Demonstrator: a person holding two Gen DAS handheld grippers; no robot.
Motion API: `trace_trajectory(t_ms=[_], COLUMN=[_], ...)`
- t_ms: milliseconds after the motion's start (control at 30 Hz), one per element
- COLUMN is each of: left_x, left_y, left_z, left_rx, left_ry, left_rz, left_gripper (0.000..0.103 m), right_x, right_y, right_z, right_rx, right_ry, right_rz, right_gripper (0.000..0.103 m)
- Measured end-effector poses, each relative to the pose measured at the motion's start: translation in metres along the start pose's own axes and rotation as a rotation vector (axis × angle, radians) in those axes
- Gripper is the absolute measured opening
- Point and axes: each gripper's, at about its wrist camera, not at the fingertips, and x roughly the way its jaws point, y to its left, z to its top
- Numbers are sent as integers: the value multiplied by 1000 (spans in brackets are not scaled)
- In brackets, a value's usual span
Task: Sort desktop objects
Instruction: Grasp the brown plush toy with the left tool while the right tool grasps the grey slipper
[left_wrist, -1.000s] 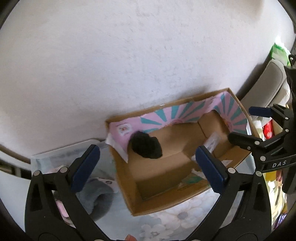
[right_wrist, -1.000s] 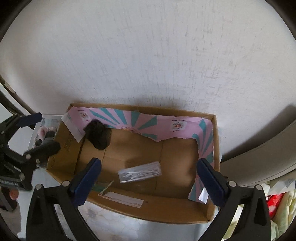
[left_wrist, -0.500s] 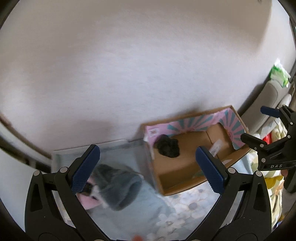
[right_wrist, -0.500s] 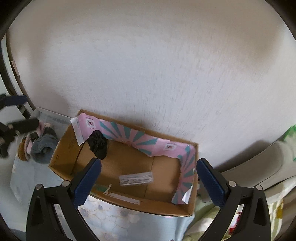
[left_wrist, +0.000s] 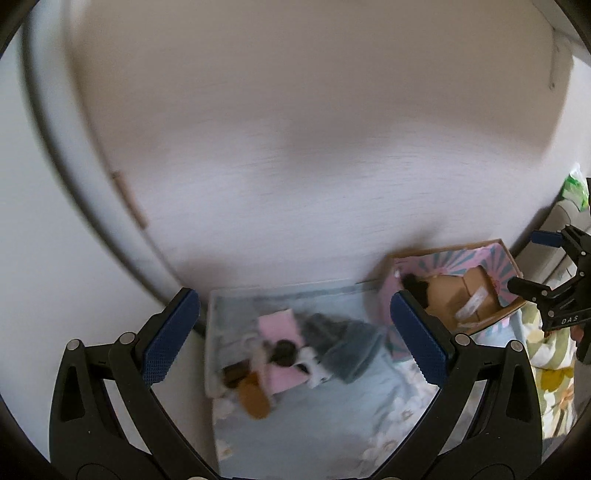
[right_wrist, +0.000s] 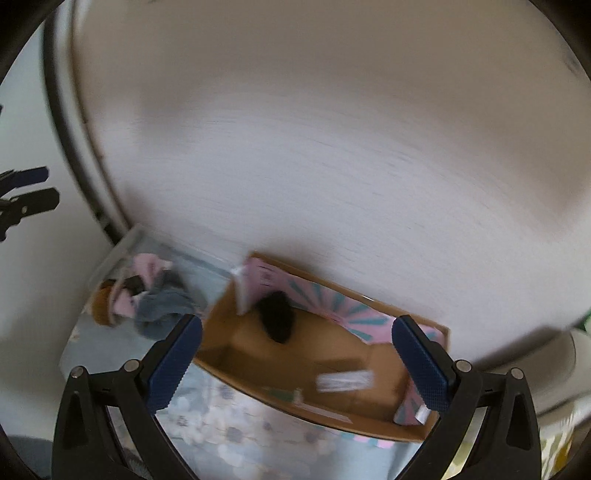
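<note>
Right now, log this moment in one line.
left gripper open | right gripper open | black item in cardboard box | grey cloth outside

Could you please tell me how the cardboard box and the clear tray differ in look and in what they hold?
The cardboard box is brown, opaque and deep, with a pink and teal lining; the clear tray is see-through and shallow. The box holds a black bundle and a small clear packet; the tray holds a heap of grey cloth and pink items. Both are open-topped and sit against the wall.

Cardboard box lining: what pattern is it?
Pink with teal sunburst stripes, on the cardboard box; clearest in the right wrist view.
</note>
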Motion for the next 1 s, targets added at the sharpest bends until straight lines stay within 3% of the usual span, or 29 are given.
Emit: trace_trajectory(t_ms=[367,533,700,1000], left_x=[10,42,91,146], left_y=[53,54,54,59], left_z=[-74,-121,-164,-195], left_rx=[-94,-124,-119,-133], left_ry=[85,144,196,183], left_rz=[36,20,58,60], left_gripper=[103,99,88,81], right_x=[31,67,121,201], right_y=[84,114,142,178], right_z=[24,25,27,11], right_rx=[-266,-372,-435,-596], right_ry=[35,113,219,369], right_rz=[167,254,338,386], right_gripper=[103,103,103,103])
